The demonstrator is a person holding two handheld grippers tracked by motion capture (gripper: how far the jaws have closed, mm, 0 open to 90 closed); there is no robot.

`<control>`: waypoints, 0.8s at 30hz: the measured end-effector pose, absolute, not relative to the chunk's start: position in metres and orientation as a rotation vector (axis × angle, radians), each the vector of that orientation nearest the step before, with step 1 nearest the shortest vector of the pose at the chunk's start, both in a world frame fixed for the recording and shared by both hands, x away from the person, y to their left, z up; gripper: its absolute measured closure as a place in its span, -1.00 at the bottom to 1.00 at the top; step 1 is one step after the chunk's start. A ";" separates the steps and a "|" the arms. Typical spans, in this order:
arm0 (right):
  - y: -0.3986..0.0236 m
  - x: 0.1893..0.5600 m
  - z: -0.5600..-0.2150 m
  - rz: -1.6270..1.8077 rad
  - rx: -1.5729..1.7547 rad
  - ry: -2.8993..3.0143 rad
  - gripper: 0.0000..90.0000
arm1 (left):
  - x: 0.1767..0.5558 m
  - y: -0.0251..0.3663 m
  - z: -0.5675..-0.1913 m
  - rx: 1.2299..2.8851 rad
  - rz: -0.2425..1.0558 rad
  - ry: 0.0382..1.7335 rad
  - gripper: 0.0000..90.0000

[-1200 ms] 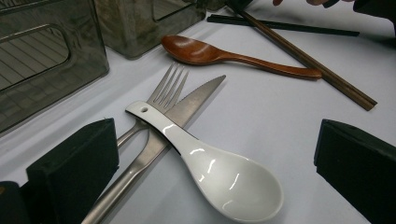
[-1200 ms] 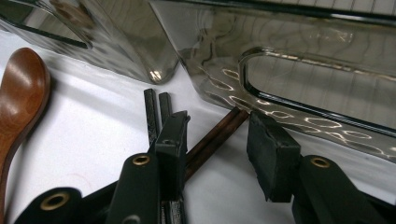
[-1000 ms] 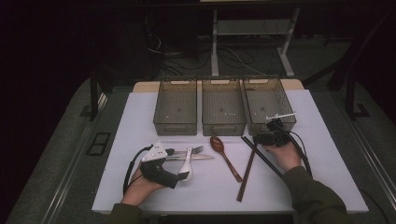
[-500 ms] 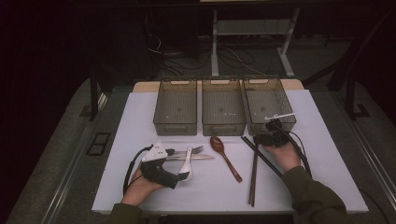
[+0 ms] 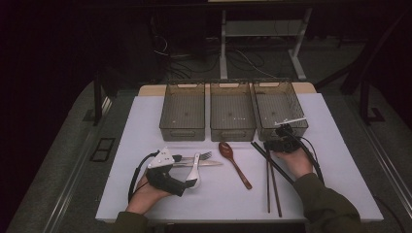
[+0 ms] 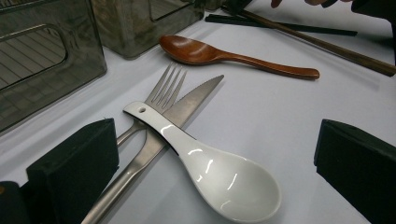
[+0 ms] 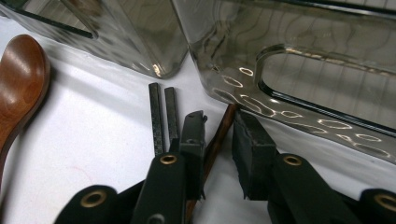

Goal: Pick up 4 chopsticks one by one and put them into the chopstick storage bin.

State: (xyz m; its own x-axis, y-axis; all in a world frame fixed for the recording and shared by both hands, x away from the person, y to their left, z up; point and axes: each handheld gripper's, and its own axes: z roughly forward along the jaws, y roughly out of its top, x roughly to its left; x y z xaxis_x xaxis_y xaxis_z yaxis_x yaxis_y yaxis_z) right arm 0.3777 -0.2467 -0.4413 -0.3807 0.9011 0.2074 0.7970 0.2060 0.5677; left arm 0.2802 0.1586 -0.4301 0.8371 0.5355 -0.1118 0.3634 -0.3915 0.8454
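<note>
White spoon (image 6: 219, 175), reddish-brown wooden spoon (image 6: 224, 53), white table (image 5: 145, 126).

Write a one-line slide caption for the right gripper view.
Right tongs closing around a brown chopstick beside two black chopsticks, in front of a clear bin.

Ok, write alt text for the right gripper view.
The right claw straddles a brown chopstick on the white table, its jaws just closing around it, a gap still visible on one side. Two black chopsticks lie alongside, a wooden spoon sits far left, and clear bins stand behind.
</note>
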 end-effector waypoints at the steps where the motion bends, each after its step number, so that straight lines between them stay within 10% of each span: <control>1: -0.247 0.378 -0.441 0.917 1.640 2.302 0.64 | 0.280 0.159 -0.430 2.023 0.219 0.661 -1.00; 24: -0.244 0.378 -0.442 0.907 1.556 2.362 0.88 | 0.280 0.158 -0.430 2.028 0.214 0.658 -1.00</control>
State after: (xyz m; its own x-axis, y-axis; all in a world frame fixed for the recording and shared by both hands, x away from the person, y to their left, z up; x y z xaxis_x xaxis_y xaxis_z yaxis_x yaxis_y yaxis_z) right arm 0.3776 -0.2443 -0.4416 -0.4403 0.8791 0.1822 0.7751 0.2698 0.5713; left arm 0.2798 0.1582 -0.4300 0.8393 0.5319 -0.1126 0.3639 -0.3958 0.8432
